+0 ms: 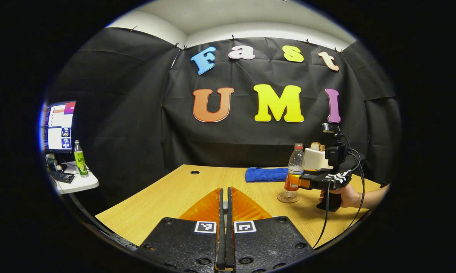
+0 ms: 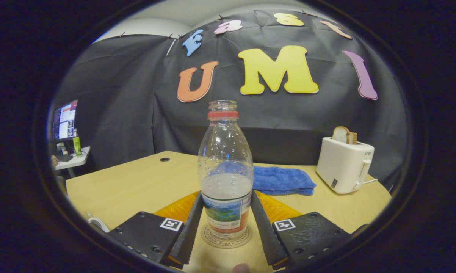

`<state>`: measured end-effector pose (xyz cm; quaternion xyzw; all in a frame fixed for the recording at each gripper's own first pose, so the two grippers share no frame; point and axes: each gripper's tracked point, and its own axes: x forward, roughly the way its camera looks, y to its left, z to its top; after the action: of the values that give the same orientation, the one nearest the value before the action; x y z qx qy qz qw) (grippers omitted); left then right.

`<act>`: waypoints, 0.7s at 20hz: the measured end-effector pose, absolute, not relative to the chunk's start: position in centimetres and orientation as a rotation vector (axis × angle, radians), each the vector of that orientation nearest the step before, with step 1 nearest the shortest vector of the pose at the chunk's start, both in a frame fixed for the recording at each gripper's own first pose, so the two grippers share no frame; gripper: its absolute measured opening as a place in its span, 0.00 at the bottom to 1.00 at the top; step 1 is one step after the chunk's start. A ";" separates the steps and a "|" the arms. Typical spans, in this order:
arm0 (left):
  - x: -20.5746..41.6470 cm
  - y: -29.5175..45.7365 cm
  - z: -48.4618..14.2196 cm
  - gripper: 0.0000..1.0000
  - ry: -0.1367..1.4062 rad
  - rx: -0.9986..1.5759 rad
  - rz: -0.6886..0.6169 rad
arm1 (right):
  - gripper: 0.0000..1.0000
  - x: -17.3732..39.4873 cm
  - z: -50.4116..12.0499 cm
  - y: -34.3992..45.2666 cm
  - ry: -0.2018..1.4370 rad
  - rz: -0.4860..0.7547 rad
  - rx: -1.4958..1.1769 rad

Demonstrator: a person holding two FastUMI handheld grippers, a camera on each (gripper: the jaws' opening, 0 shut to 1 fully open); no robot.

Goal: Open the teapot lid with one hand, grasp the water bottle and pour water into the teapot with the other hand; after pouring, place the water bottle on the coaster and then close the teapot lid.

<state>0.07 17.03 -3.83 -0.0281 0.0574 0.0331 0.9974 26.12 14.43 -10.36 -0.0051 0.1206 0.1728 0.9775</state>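
We list a water bottle (image 2: 225, 170): clear ribbed plastic, uncapped, red collar ring at the neck, partly filled, paper label on the lower body whose print we cannot make out. It stands upright on a round coaster (image 2: 226, 239) with lettering round its rim too small for us to read.

Right gripper (image 2: 225, 222): its fingers sit on either side of the bottle's lower body, right at the label; we cannot tell whether they press on it or have let go. In the left gripper view we see this gripper (image 1: 296, 182) farther off to the right, at the bottle (image 1: 294, 172), held by a hand (image 1: 345, 195) with black cables trailing.

Left gripper (image 1: 224, 206): fingers clenched together with nothing between them, above bare tabletop.

Beyond the bottle from the right gripper:
- blue towel (image 2: 281, 181), soft pile, folded flat
- white toaster (image 2: 343, 165), smooth casing, side lever, bread slices in the slots, off to the right

Table (image 2: 137, 185): pale wood grain, one round cable hole.

Far left: side desk with a monitor (image 1: 59, 127), a keyboard and a green bottle (image 1: 80, 159)
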 end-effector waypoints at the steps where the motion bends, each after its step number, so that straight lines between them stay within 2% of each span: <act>1: 0.1 17.2 -3.9 0.03 0.115 -0.060 0.069 | 0.73 26.3 -10.7 14.4 0.246 0.345 -0.017; 7: 0.3 17.0 -4.1 0.03 0.122 -0.060 0.068 | 0.77 26.2 -11.4 14.4 0.262 0.344 -0.011; 8: 0.2 17.0 -4.1 0.03 0.122 -0.057 0.065 | 0.81 26.1 -11.4 14.4 0.262 0.348 -0.008; 9: 0.2 16.9 -4.0 0.03 0.120 -0.055 0.063 | 0.93 25.9 -11.3 14.4 0.262 0.349 -0.008; 10: 0.2 16.8 -3.8 0.03 0.118 -0.053 0.064 | 0.97 25.7 -11.2 14.4 0.259 0.350 -0.006; 14: 0.0 16.4 -3.3 0.03 0.102 -0.056 0.059 | 0.99 23.1 -10.0 13.4 0.255 0.352 0.025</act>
<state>-0.01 16.35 -3.33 -0.0280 0.0511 0.0293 0.9979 23.09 13.40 -10.02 0.0122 0.1264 0.1745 0.9764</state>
